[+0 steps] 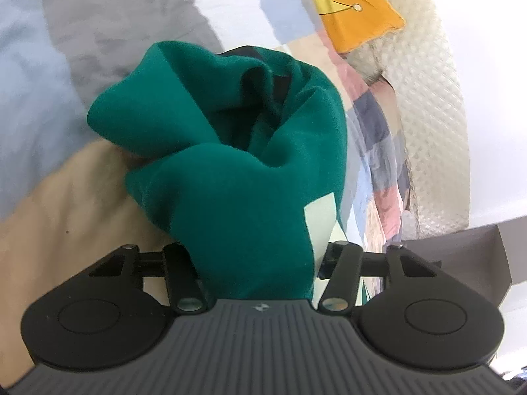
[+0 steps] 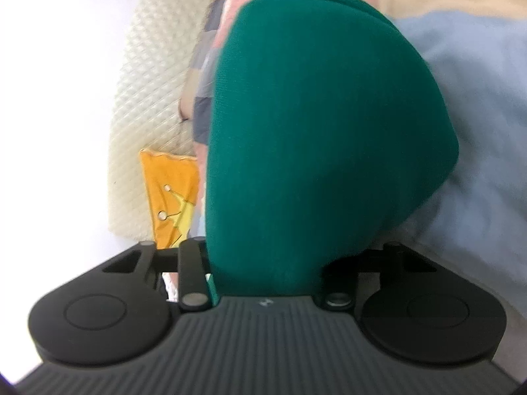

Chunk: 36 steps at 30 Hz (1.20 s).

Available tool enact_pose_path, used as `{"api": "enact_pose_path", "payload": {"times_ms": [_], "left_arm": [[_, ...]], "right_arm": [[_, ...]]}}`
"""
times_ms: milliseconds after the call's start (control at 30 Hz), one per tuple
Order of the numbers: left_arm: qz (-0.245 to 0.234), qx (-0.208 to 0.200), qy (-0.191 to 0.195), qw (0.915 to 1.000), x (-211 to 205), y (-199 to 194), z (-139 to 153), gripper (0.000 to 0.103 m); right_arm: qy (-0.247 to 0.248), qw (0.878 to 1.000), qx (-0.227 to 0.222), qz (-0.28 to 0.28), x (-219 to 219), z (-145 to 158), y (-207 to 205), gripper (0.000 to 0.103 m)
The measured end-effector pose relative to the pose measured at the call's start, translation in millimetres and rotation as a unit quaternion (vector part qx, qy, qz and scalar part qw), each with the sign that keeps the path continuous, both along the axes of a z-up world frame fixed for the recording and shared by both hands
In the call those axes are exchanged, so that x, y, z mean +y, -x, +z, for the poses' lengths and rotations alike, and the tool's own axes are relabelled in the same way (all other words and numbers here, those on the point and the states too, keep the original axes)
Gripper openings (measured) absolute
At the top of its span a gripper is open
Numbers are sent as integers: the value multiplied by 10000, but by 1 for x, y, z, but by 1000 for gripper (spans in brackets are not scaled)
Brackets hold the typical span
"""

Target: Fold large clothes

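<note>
- Left wrist view: the left gripper (image 1: 255, 263) pinches a bunch of the green garment (image 1: 230, 151); the cloth fills the gap between the jaws and hides the fingertips.
- The garment rises from the jaws in crumpled folds and hangs above a patchwork quilt (image 1: 66, 75) of grey, blue and tan patches.
- Far right, an orange cloth (image 1: 359, 16) with a yellow pattern lies by a cream textured mattress edge (image 1: 428, 115). A grey box (image 1: 487, 256) sits at the right, near the gripper.
- Right wrist view: the right gripper (image 2: 266, 263) is clamped on the same garment (image 2: 329, 131), which bulges out smooth and rounded and covers the fingertips.
- The picture is somewhat blurred. The quilt (image 2: 477, 98) shows blue and tan at the right; the mattress edge (image 2: 148, 82) and the orange cloth (image 2: 171, 197) sit at the left.
</note>
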<state>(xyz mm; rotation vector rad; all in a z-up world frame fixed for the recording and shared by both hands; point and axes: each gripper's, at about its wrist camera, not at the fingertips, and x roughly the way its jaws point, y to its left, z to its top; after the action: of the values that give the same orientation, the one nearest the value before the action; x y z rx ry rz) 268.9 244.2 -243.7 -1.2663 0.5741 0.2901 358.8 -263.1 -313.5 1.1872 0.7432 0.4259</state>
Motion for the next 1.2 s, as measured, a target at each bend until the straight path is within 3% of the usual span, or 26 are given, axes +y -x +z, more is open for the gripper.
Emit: {"api": "enact_pose_path", "payload": {"times_ms": [200, 400, 600, 833, 1033, 1100, 1200], "left_arm": [[-267, -132, -58, 9995, -1, -7, 27, 53], [-620, -361, 9, 9974, -13, -40, 61, 52], [-999, -579, -184, 9931, -38, -105, 104, 52], [-1436, -788, -519, 9851, -85, -207, 145, 52], [-1696, -802, -645, 9801, -136, -289, 141, 52], [-1819, -791, -672, 9778, -150, -313, 131, 52], [-1992, -804, -793, 9734, -162, -361, 113, 52]], "right_arm": [[42, 9988, -451, 157, -11, 37, 7, 45], [72, 9958, -904, 104, -36, 79, 5, 45], [-13, 9929, -1185, -64, -71, 119, -17, 45], [-53, 9899, -1358, -401, -111, 151, -72, 45], [25, 9880, -1411, -623, -147, 154, -133, 45], [27, 9883, -1360, -694, -125, 144, -154, 45], [47, 9897, -1223, -745, -132, 135, -171, 45]]}}
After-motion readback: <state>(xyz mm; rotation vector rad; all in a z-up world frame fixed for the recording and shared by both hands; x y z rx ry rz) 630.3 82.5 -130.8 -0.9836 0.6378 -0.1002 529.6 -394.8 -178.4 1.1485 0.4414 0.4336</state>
